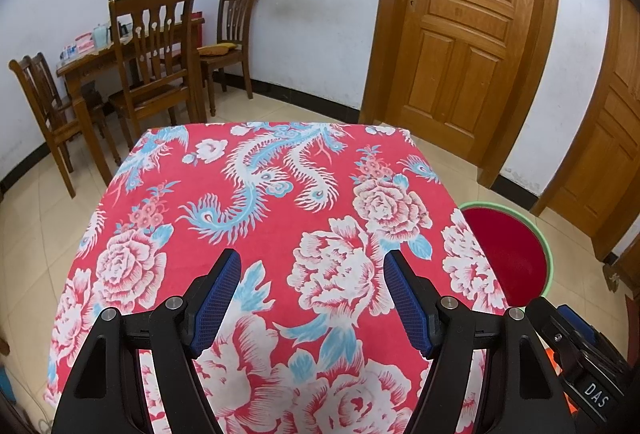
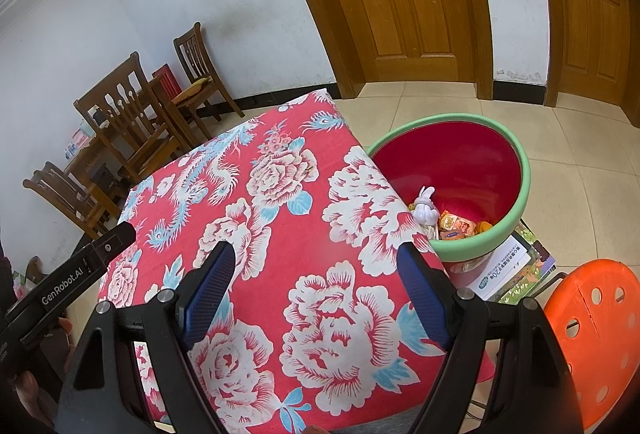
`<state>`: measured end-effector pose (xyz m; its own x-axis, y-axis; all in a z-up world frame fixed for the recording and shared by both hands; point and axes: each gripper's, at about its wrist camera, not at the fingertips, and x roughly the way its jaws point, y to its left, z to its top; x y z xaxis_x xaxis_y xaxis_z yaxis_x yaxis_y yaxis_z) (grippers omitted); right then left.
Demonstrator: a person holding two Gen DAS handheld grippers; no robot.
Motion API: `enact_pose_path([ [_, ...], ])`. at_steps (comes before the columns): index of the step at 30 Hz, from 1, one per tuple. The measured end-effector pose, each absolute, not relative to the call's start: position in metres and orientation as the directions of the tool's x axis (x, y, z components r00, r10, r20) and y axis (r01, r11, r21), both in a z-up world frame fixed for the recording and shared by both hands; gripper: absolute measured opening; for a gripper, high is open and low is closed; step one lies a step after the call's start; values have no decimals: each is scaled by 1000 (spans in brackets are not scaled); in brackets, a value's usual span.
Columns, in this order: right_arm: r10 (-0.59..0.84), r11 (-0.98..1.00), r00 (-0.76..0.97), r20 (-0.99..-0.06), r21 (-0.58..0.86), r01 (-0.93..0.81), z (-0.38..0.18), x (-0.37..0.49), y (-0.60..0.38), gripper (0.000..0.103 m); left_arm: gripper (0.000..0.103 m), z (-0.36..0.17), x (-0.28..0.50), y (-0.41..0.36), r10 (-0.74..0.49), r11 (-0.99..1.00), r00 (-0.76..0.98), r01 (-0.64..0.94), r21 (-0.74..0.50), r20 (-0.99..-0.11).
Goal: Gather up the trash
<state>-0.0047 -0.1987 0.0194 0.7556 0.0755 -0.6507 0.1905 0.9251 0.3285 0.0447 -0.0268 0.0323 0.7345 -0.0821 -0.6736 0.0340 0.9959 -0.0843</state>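
Trash (image 2: 456, 224), a white tissue wad and several orange wrappers, lies in one green-rimmed red bin (image 2: 516, 212) right of the right gripper (image 2: 316, 272). Both it and the left gripper (image 1: 312, 280) hover tilted downward over a floral tablecloth (image 1: 280, 194), jaws released, holding nothing. Two wooden doors, one orange stool (image 2: 600, 318) nearby.

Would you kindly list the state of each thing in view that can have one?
Left gripper: open, empty.
Right gripper: open, empty.
Green-rimmed red plastic bin: uncovered, holding wrappers and a white wad.
Red floral tablecloth: spread flat, bare.
Panelled wooden door: shut.
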Motion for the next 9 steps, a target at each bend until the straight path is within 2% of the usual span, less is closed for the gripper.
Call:
enact_pose_path([
  [9,75,926,754,-652,327,190,19,-6,-198,84,75,32,46,-26,-84,996,732,36,-85,-676],
])
